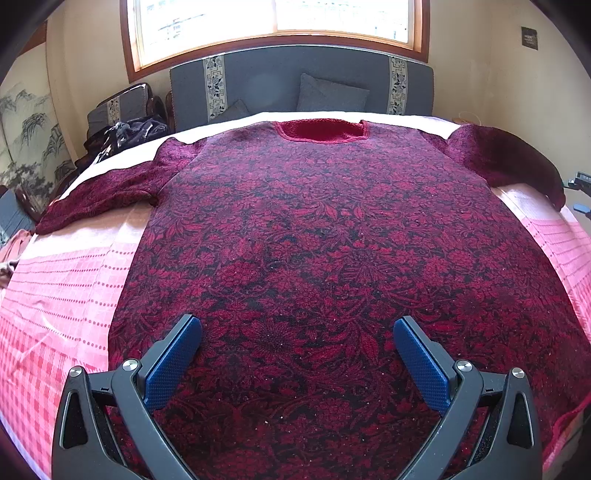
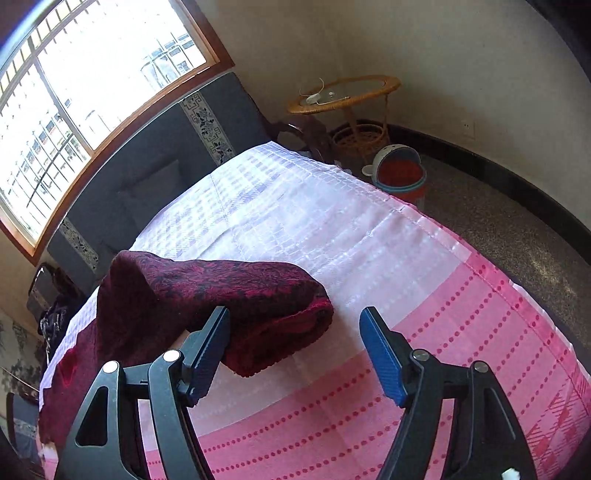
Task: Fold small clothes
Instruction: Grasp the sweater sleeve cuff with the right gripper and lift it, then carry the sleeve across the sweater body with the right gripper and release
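A dark red sweater [image 1: 314, 229] with a floral pattern lies spread flat, neck toward the headboard, on a bed with a pink and white checked cover [image 1: 66, 280]. My left gripper [image 1: 297, 325] hovers open over the sweater's lower body, with nothing between its blue pads. In the right wrist view the sweater's right sleeve [image 2: 229, 291] humps up off the cover, its cuff [image 2: 295, 332] pointing toward the bed's side. My right gripper [image 2: 295, 317] stands open at that cuff. Its left finger [image 2: 210, 343] is against the sleeve's near side, and the right finger [image 2: 380, 354] is clear of the cloth.
A grey padded headboard [image 1: 280, 81] and a bright window [image 1: 273, 18] stand behind the bed. Dark clothes [image 1: 133, 129] lie on a chair at the back left. Right of the bed stand a wicker side table [image 2: 343, 92] and a red and blue bucket [image 2: 400, 177] on speckled floor.
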Demonstrator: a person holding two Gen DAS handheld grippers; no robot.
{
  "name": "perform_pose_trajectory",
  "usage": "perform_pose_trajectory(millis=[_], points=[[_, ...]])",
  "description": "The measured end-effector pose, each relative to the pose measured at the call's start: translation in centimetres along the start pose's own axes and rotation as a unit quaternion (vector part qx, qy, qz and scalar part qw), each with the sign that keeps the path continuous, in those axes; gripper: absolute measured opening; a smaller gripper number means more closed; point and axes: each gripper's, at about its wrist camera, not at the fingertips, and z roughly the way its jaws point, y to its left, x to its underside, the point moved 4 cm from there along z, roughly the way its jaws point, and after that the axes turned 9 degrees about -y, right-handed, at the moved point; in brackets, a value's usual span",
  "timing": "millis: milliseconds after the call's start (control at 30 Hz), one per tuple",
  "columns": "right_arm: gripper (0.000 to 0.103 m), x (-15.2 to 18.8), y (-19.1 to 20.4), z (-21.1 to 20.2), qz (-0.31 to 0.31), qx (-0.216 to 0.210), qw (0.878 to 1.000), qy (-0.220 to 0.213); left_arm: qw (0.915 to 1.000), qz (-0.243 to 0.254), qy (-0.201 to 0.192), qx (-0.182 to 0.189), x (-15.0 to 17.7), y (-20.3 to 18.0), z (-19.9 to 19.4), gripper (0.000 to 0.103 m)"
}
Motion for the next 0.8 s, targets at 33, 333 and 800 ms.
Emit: perform_pose_trajectory(millis=[33, 333, 800], points=[[0.07, -0.1, 0.6, -0.7, -0.014, -0.002, 1.0, -0.009, 1.0, -0.001, 0.002, 0.0, 0.0, 0.0, 0.1, 0.103], [0.1, 3.0, 7.3, -0.5, -0.275, 0.101, 0.956, -0.036, 1.0, 0.002, 0.004, -0.002, 0.1, -0.1, 0.2, 0.103], [0.016, 0.2, 9.4, -1.9, 0.098, -0.226, 0.945, 0.216, 0.9996, -0.021, -0.002, 0.02, -0.2, 0.6, -0.1, 0.103]])
